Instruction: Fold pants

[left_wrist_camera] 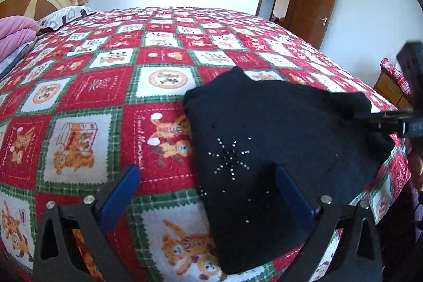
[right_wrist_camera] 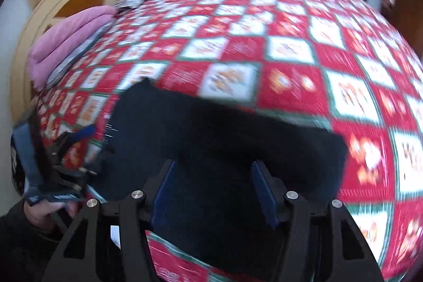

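Observation:
The black pants (left_wrist_camera: 264,149) lie folded into a compact bundle on the bed, with a rhinestone star pattern (left_wrist_camera: 231,159) facing up. My left gripper (left_wrist_camera: 208,179) is open above the bundle's left edge and holds nothing. My right gripper (right_wrist_camera: 212,176) is open above the same black pants (right_wrist_camera: 211,128) and holds nothing; that view is motion-blurred. In the left wrist view the right gripper (left_wrist_camera: 383,120) reaches in at the bundle's far right corner. In the right wrist view the left gripper (right_wrist_camera: 79,135) sits at the left.
The bed is covered by a red, white and green bear-print quilt (left_wrist_camera: 105,102). Folded pink bedding (left_wrist_camera: 15,36) and a pillow (left_wrist_camera: 66,15) lie by the headboard. A brown door (left_wrist_camera: 314,4) stands open at the back right. A wooden cabinet (left_wrist_camera: 391,89) stands by the bed's right side.

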